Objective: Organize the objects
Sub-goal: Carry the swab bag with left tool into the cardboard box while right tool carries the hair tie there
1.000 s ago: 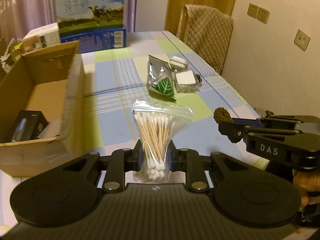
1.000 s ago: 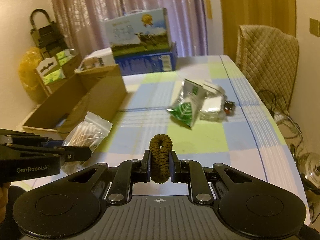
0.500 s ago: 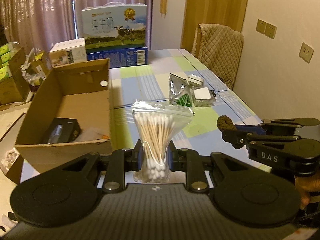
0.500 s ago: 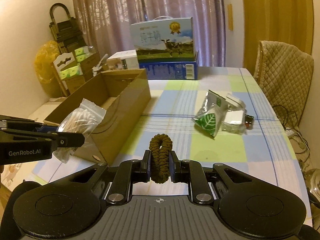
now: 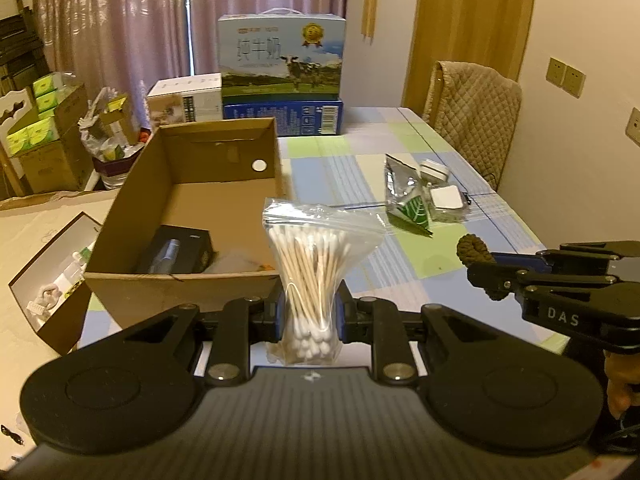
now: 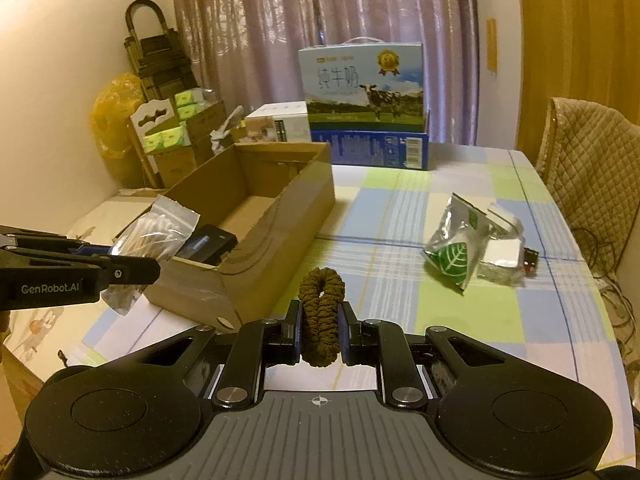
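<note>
My left gripper (image 5: 309, 316) is shut on a clear zip bag of cotton swabs (image 5: 312, 276) and holds it upright in the air near the front edge of an open cardboard box (image 5: 200, 284). The box holds a black case (image 5: 176, 250). My right gripper (image 6: 319, 330) is shut on a brown braided hair tie (image 6: 322, 312) above the checked tablecloth (image 6: 400, 208). In the right wrist view the left gripper with the swab bag (image 6: 156, 236) is at the left, by the box (image 6: 276, 240).
A silver and green pouch (image 5: 404, 200) and small white packets (image 5: 446, 200) lie on the table at mid right. A milk carton box (image 5: 282, 60) stands on a blue box at the far end. A quilted chair (image 5: 476, 120) stands right. Another open box (image 5: 60, 276) sits left of the table.
Both grippers have pulled back and risen with their loads. The cardboard box now shows more fully ahead of the left gripper and left of the right one.
</note>
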Demonstrator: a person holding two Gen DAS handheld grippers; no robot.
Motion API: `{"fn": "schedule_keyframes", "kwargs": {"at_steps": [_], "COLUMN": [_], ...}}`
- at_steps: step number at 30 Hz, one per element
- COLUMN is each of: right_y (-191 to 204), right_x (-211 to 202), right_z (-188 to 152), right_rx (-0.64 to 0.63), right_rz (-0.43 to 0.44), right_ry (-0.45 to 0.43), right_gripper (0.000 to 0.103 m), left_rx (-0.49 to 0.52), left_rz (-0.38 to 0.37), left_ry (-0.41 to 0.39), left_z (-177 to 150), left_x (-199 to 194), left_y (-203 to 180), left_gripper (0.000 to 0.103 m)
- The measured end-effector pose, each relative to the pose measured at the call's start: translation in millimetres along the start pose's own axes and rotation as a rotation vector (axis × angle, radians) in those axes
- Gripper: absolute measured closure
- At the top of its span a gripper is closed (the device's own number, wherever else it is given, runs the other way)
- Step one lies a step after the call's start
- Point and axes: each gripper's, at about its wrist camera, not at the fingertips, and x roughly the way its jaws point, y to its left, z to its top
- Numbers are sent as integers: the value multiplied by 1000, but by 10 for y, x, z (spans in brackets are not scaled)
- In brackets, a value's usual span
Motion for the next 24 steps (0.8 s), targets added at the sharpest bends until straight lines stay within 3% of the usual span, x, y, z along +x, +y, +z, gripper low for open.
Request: {"fn": "schedule_keyframes", "kwargs": {"at_steps": [13,24], "right_y": [195,463], "right_x": [184,565], "right_z": [223,614], "right_rx": [-46,-83], "right_rz": [42,100], "right_ry": [-12,-27], "right_gripper": [89,89], "left_rx": [-16,-5], "left_rz": [55,105], "left_ry": [-17,-17], "left_z": [95,338], "left_x": [-48,49], "left_y": [338,767], "left_gripper": [84,84]}}
